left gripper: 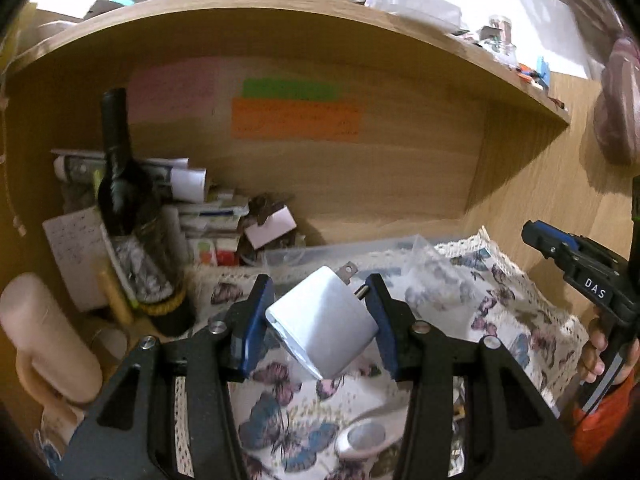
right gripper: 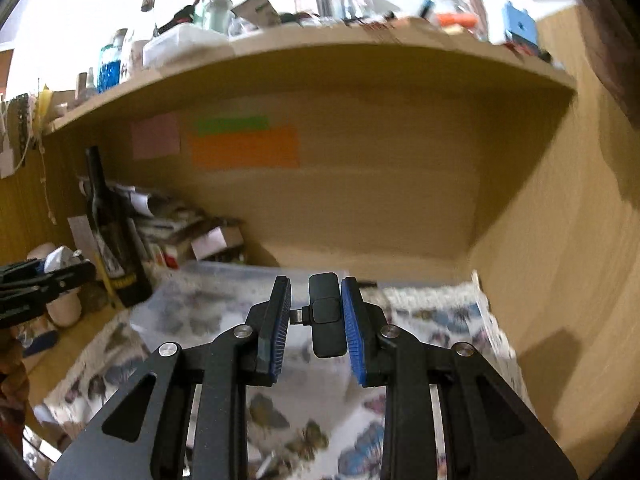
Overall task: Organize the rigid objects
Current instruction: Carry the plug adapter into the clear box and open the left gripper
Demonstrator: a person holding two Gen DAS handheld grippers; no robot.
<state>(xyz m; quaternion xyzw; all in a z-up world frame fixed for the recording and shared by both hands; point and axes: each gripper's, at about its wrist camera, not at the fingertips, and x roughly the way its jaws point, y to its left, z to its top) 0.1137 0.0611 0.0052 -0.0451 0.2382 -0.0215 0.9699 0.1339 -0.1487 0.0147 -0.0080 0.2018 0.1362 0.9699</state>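
My left gripper point(left gripper: 318, 292) is shut on a white wall charger point(left gripper: 324, 326), held tilted with its metal prongs point(left gripper: 352, 274) pointing up and away, above the butterfly cloth point(left gripper: 500, 308). My right gripper point(right gripper: 316, 304) is shut on a small black adapter point(right gripper: 326, 314), whose metal plug touches the left pad while its body rests on the right pad. A clear plastic box point(left gripper: 332, 252) lies ahead of both, at the back of the cloth point(right gripper: 440, 320). The right gripper also shows at the right edge of the left wrist view point(left gripper: 576, 264). The left gripper shows at the left edge of the right wrist view point(right gripper: 44, 280).
A dark wine bottle point(left gripper: 128, 208) stands at the left with stacked papers and boxes point(left gripper: 212, 220) behind it. A cream cylinder point(left gripper: 48, 336) lies at the near left. A small round white object point(left gripper: 366, 436) rests on the cloth. A cluttered wooden shelf point(left gripper: 320, 12) hangs overhead, with a wooden side wall point(right gripper: 560, 260) at the right.
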